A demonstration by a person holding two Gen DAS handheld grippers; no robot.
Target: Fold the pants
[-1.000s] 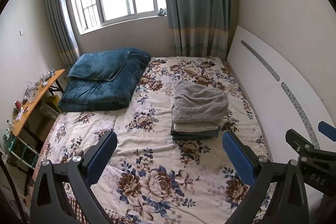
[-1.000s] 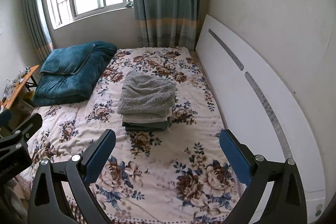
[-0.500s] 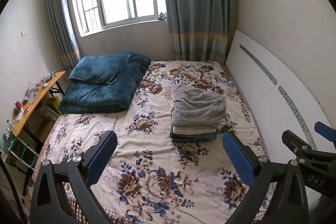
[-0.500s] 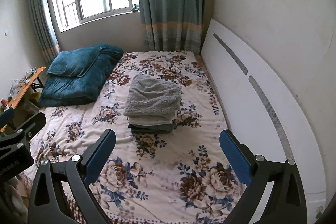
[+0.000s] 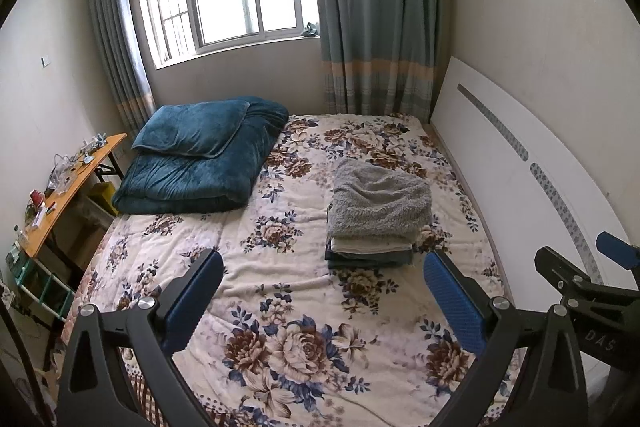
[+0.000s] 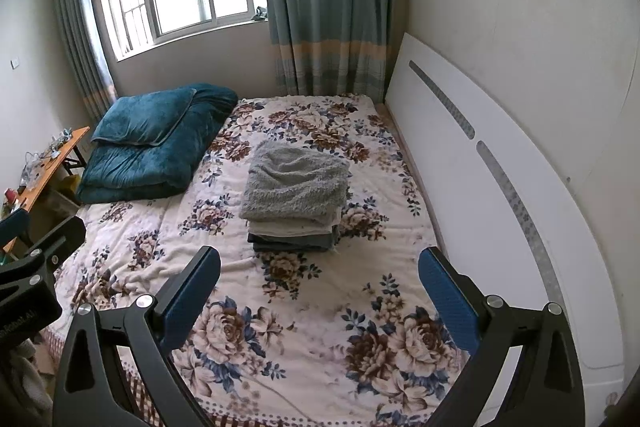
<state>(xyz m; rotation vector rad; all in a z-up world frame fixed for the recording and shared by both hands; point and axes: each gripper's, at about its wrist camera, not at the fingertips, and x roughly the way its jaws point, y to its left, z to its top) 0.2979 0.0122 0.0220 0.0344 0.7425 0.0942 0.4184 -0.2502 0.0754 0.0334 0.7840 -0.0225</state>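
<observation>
A stack of folded clothes point(image 5: 376, 211) point(image 6: 294, 201) lies in the middle of the floral bed, a fluffy grey piece on top, a cream one under it and dark ones at the bottom. My left gripper point(image 5: 324, 293) hangs open above the bed's near part, short of the stack, with nothing between its blue pads. My right gripper point(image 6: 320, 291) is also open and holds nothing, nearer than the stack; its frame shows at the right edge of the left wrist view point(image 5: 576, 283).
A folded teal quilt point(image 5: 200, 155) point(image 6: 156, 143) lies at the far left of the floral bedspread point(image 5: 280, 307). A white headboard point(image 5: 520, 187) runs along the right wall. An orange side table point(image 5: 68, 187) with small items stands at the left. Window and curtains are behind.
Both grippers have drawn back and tilted up a little, so the stack and bed sit lower in both views. Both stay open.
</observation>
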